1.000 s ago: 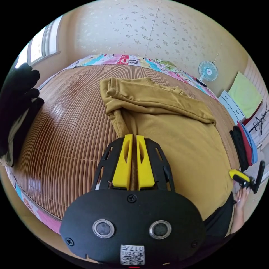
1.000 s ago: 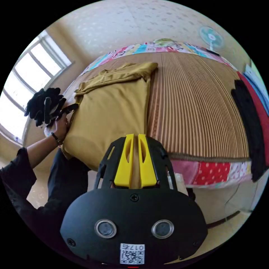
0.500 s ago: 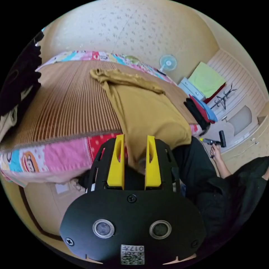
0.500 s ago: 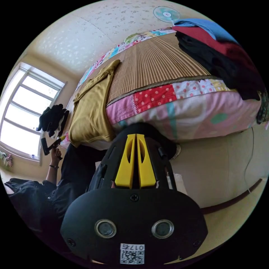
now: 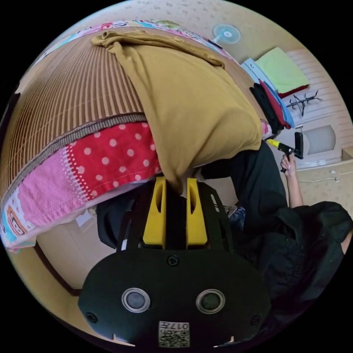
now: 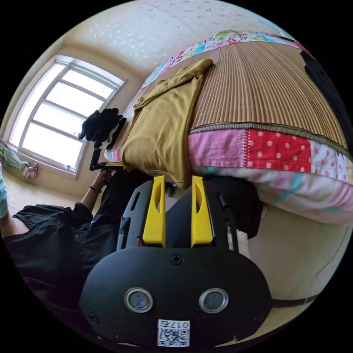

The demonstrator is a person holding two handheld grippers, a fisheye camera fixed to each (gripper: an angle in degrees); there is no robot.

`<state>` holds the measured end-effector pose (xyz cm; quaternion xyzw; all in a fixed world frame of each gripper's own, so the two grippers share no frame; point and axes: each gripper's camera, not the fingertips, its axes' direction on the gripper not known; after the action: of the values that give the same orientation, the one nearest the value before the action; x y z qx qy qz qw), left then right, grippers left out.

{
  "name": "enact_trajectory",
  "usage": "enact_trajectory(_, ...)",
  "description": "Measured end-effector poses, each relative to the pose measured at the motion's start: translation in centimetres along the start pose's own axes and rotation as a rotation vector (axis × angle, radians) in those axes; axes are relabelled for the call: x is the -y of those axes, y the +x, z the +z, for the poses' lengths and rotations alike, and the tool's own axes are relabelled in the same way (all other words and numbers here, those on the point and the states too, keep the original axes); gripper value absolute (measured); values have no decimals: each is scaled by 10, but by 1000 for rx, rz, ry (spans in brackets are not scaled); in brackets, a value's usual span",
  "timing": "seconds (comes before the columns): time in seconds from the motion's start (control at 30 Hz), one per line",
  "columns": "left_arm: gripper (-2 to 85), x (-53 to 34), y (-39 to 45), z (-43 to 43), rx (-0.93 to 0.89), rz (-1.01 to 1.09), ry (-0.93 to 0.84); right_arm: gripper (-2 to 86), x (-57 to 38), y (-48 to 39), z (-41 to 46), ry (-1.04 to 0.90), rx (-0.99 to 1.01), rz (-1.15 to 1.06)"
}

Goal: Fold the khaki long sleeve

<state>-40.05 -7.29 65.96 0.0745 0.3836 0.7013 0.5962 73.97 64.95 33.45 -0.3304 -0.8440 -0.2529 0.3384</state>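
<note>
The khaki long sleeve (image 5: 191, 95) lies on the bed's bamboo mat, its lower hem hanging over the bed edge. In the left gripper view, my left gripper (image 5: 175, 181) sits just below that edge, jaws apart, with a hanging hem corner dipping between the tips, not pinched. My right gripper (image 6: 178, 179) is open under the other hem corner of the khaki long sleeve (image 6: 161, 121), the cloth just above its tips. A hand holds each gripper: the right gripper (image 5: 290, 147) shows at the far hem, and the left gripper (image 6: 104, 165) does likewise.
The bamboo mat (image 5: 73, 92) covers a bed with a patchwork quilt edge (image 6: 279, 150). Folded clothes (image 5: 272, 106) are stacked at one end, a black pile (image 6: 101, 125) at the other. The person in black (image 5: 294, 235) stands against the bed. A fan (image 5: 227, 34) stands beyond it.
Both grippers have dropped from above the mat to below the bed edge. The left let go of the khaki cloth and opened; the right, shut before, has opened under the hem.
</note>
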Motion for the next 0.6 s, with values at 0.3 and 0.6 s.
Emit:
enact_trajectory(0.3, 36, -36, -22, -57, -260, 31, 110, 105, 48, 15, -18, -190, 50, -12)
enact_trajectory(0.6, 35, -87, -49, -128, -548, 46, 349, 36, 62, 27, -62, -264, 246, 43)
